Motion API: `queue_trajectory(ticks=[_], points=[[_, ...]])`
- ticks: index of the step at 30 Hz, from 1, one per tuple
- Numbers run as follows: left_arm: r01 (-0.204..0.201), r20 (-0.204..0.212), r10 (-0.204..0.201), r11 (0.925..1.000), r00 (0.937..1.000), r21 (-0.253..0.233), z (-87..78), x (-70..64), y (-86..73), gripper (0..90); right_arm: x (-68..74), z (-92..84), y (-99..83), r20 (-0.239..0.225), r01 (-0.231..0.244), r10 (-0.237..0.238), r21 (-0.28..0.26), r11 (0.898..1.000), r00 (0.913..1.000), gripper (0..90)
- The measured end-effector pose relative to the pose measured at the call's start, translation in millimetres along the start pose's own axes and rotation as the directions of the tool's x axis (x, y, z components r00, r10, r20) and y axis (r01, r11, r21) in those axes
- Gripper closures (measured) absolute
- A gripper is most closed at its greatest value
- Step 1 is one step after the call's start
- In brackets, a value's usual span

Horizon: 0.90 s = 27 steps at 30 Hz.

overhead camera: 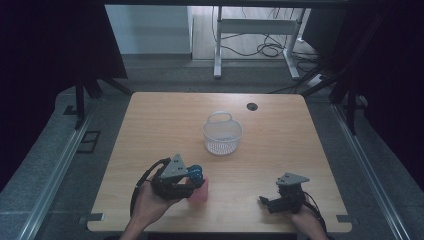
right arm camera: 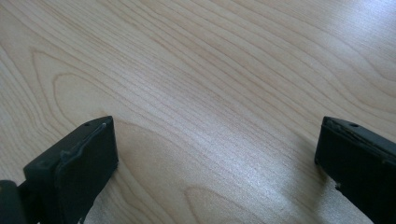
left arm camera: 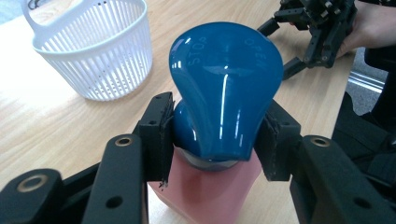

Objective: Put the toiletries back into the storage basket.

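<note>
1. Gripping item: left gripper, jaws closed on the narrow neck of a blue cap, one black pad pressed to each side. In the high view this gripper sits at about 7 o'clock on the bench, held in the person's left hand.
2. Blue cap: glossy, flared, embossed "STOP" and "OPEN"; seated on top of a pink bottle.
3. Pink bottle: held at the cap, at 7 o'clock; whether its base touches the bench cannot be told.
4. Right gripper: at about 5 o'clock, well apart from the bottle. Its own view shows the jaws spread wide, nothing between them, bare wood grain beyond.
5. White basket: slatted plastic with a loop handle, near the bench centre, at 1 o'clock from the bottle, standing upright.
</note>
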<state>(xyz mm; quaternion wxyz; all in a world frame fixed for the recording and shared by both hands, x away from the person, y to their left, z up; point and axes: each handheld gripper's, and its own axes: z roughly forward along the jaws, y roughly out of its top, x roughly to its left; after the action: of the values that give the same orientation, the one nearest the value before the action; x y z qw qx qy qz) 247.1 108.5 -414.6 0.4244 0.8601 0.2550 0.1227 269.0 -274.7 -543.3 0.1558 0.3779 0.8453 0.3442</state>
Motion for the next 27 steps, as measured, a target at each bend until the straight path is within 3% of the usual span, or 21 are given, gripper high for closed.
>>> queue_trajectory(ticks=[27], points=[[0.037,-0.038,-0.038,0.999,0.9986,-0.025,4.8,30.0,36.8,52.7,-0.2,-0.1,0.0,0.0,0.003,-0.003,0.002,1.0,1.0,0.0]])
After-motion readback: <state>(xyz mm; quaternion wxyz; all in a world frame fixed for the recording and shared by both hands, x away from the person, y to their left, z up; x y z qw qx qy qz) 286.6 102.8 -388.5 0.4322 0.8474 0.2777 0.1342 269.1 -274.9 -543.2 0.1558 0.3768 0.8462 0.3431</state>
